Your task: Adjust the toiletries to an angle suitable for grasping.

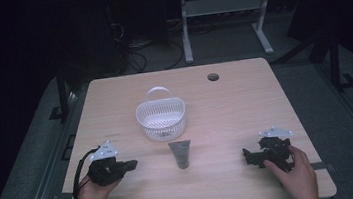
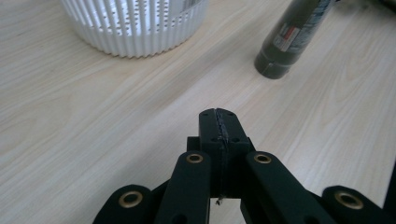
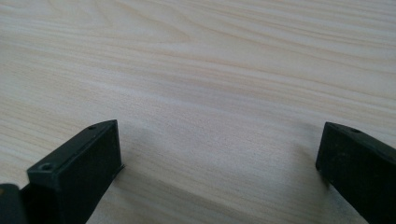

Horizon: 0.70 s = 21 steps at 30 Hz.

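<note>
Light wood table (image 1: pixel 245 101), pretty bare. A white slatted plastic basket (image 1: pixel 161 116) sits around the middle of the table with its handle flipped up. There's a round cable hole (image 1: pixel 213 77) near the table's far edge. Beyond the table's far edge stands a white desk frame (image 1: pixel 224 4), and black cables (image 1: pixel 134 59) lie tangled on the floor. Grey flooring (image 1: pixel 348 125) runs along both sides of the table.

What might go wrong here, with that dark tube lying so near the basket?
The left gripper is shut on nothing, so unless it opens first it would likely just nudge the tube. The tube looks round, so a push may roll it away. The light basket close behind could get bumped and slide.
</note>
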### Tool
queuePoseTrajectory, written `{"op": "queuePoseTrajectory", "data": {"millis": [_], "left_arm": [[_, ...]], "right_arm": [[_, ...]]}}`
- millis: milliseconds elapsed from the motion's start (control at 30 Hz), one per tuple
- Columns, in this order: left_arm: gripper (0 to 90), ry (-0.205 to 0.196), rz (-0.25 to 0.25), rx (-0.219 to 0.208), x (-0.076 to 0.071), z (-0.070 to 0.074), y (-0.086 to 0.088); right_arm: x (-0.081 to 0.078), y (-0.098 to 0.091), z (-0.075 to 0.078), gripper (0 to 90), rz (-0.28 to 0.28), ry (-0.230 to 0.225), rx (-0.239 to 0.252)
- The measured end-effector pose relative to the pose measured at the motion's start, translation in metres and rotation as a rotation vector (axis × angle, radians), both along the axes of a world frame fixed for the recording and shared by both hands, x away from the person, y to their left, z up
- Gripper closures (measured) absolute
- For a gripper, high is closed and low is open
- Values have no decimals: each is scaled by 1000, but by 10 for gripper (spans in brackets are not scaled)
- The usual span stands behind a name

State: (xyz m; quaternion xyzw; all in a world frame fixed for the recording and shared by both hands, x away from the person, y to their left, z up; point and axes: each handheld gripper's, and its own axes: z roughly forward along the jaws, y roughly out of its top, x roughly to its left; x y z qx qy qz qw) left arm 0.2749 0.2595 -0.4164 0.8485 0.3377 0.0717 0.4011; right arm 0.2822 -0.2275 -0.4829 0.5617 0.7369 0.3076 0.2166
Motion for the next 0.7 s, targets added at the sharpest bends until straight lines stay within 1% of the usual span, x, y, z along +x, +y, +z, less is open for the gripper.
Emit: {"op": "queuePoseTrajectory", "data": {"millis": [133,200,233,400,433,467,700], "left_arm": [[896,-5,-17,-2,1,3,-4],[896,-2,-22,-10,2,6,-7],[896,-3,-33,-22,3,10,-11],[896,-4,-53,-24,4,15,-18],[896,-11,-61,-24,5,18,-21],[896,-12,-62,-30,5,19,-23],[896,-19,-93,-41,7,28,-34]], "right_arm": [[0,0,0,0,1,-1,-1],[0,0,0,0,1,-1,-1],[0,0,0,0,2,-1,-1],[0,0,0,0,2,-1,-1],[0,0,0,0,2,-1,-2],[0,0,0,0,3,-1,-2],[0,0,0,0,3,-1,-2]]}}
